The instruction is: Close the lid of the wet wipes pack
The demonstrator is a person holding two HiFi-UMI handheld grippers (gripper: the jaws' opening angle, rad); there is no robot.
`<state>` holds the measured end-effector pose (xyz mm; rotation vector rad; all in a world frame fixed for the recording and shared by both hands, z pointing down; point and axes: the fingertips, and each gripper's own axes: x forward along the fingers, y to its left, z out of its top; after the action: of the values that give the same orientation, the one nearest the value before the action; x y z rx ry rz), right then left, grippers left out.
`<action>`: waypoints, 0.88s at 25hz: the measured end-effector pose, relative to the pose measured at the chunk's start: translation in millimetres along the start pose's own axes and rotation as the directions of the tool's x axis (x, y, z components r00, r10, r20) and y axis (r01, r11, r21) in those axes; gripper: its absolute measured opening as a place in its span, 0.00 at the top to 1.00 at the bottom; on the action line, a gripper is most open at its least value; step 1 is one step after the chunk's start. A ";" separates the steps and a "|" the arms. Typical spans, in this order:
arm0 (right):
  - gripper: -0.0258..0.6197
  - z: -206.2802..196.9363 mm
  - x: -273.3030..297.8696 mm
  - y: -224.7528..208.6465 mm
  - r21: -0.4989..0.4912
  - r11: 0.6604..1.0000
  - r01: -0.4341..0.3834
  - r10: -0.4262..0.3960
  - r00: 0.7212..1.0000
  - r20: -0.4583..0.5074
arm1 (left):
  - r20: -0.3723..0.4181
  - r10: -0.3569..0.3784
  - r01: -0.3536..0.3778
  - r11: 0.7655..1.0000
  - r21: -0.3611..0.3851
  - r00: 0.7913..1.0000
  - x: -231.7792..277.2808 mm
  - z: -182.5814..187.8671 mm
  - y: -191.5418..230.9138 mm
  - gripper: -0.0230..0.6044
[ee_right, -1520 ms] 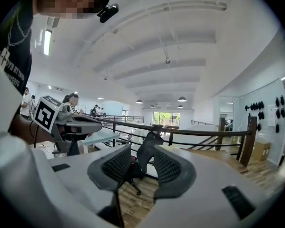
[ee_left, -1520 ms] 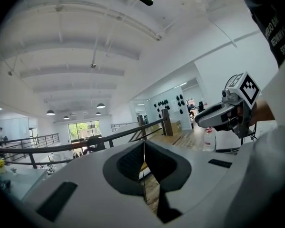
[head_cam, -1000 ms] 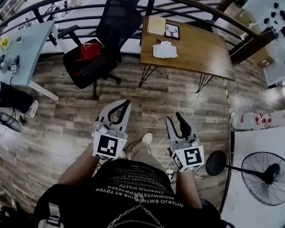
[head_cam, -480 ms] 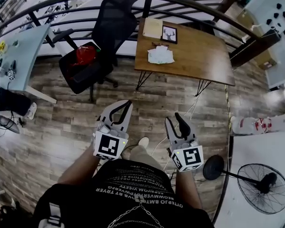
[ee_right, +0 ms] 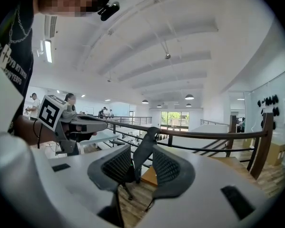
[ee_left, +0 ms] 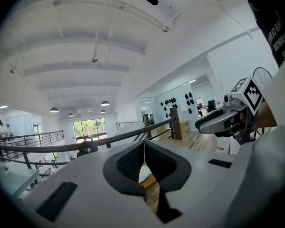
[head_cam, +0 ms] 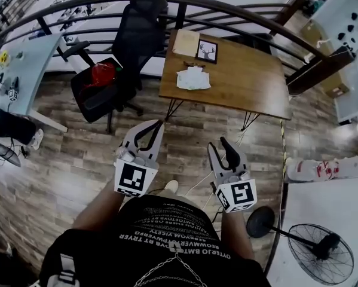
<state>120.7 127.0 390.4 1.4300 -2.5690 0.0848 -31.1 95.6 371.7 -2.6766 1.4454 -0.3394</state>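
The wet wipes pack [head_cam: 193, 78] lies white and crumpled on the near left part of a wooden table [head_cam: 250, 82], far ahead of both grippers. I cannot make out its lid at this distance. My left gripper [head_cam: 159, 124] is held at waist height over the floor, its fingertips touching and nothing between them; the left gripper view shows the pads [ee_left: 132, 163] meeting at the tip. My right gripper [head_cam: 217, 144] hangs beside it with a gap between its pads [ee_right: 168, 167], empty.
A picture frame [head_cam: 207, 51] and a beige pad [head_cam: 186, 42] lie on the table's far side. A black office chair [head_cam: 122, 58] with a red item on its seat stands left of the table. Behind runs a curved railing [head_cam: 226, 8]. A floor fan [head_cam: 319, 259] stands at lower right.
The table and chair have shifted left and slightly nearer in the head view as the person steps forward. Both grippers keep their pose and jaw state.
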 end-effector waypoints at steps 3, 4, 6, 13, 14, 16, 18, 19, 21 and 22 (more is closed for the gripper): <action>0.74 0.3 -1.2 -18.0 0.001 1.000 -0.013 0.013 1.000 0.015 | 0.001 0.020 -0.020 1.000 0.005 1.000 12.8 5.9 -5.4 0.92; 0.74 0.0 -1.3 -23.1 0.001 1.000 -0.019 0.019 1.000 0.020 | 0.003 0.027 -0.027 1.000 0.008 1.000 15.5 8.2 -6.5 0.92; 0.74 -2.2 0.4 -31.8 0.004 0.999 -0.037 0.037 0.999 0.031 | 0.003 0.045 -0.045 0.999 0.013 0.999 19.0 10.2 -7.2 0.92; 0.74 -13.4 12.2 -38.3 0.023 0.995 -0.096 0.095 0.995 0.021 | -0.061 0.089 -0.088 0.996 0.007 0.994 18.5 -3.5 0.2 0.92; 0.75 -13.8 14.1 -36.9 0.023 0.994 -0.104 0.103 0.994 0.023 | -0.057 0.092 -0.091 0.996 0.012 0.994 18.2 -1.5 1.4 0.92; 0.75 -15.8 16.5 -35.6 0.028 0.993 -0.113 0.113 0.993 0.026 | -0.043 0.092 -0.091 0.995 0.029 0.995 18.0 3.0 1.2 0.92; 0.76 -16.9 18.4 -36.6 0.034 0.993 -0.115 0.114 0.993 0.030 | -0.038 0.089 -0.087 0.995 0.052 0.995 18.2 4.1 0.1 0.92; 0.76 -16.6 19.7 -37.1 0.034 0.993 -0.115 0.114 0.993 0.031 | -0.039 0.090 -0.087 0.994 0.060 0.995 18.4 2.9 0.7 0.92; 0.76 -14.8 22.4 -38.1 0.028 0.993 -0.114 0.113 0.993 0.033 | -0.032 0.089 -0.087 0.995 0.053 0.996 21.1 3.6 3.0 0.92; 0.76 -13.7 23.9 -39.6 0.027 0.993 -0.111 0.110 0.993 0.035 | -0.027 0.086 -0.085 0.995 0.046 0.996 24.0 5.1 3.9 0.92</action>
<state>144.0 88.1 406.7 1.3087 -2.6839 0.1152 -20.4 73.2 369.8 -2.5764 1.5355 -0.4014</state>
